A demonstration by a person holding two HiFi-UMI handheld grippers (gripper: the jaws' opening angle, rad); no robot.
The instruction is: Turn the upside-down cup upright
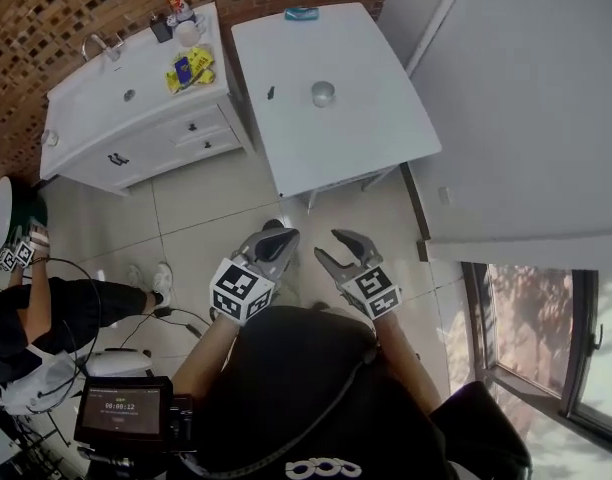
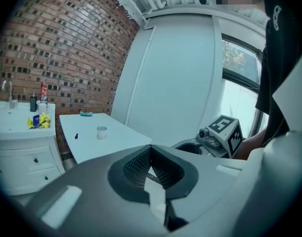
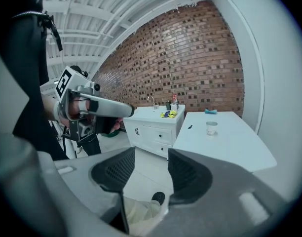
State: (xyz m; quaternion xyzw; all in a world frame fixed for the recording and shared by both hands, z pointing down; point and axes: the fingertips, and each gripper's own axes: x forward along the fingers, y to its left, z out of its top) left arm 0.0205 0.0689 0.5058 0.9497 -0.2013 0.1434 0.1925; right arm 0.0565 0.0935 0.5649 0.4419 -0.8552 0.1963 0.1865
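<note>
- The small clear cup [image 1: 323, 93] stands alone near the middle of the white rectangular table [image 1: 376, 138], at 12 o'clock from both tools and well apart from them; it is too small to tell whether its mouth faces up or down
- The left hand-held gripper [image 1: 278, 231], grey with a black-and-white marker cube, is held over the tiled floor [image 1: 196, 208] short of the table's near edge; its own view shows the ribbed jaw tips pressed together with nothing between them
- The right hand-held gripper [image 1: 336, 249] is just beside it at 3 o'clock, also over the floor; its jaws stand apart with only floor showing in the gap, and it holds nothing
- A small black object [image 1: 270, 93] lies on the table at 9 o'clock from the cup, and a flat teal object [image 1: 301, 13] lies at the table's far edge, at about 12 o'clock from the cup
- A white cabinet with drawers and a sink top [image 1: 136, 118] stands at 9 o'clock from the table, against the brown brick wall [image 1: 46, 28]; on it are a yellow packet [image 1: 191, 68], a dark bottle [image 1: 161, 30] and a metal tap [image 1: 104, 43]
- A second person in dark clothes [image 1: 36, 318] stands at the 8 o'clock edge of the head view
- A window [image 1: 546, 338] shows at 4 o'clock
</note>
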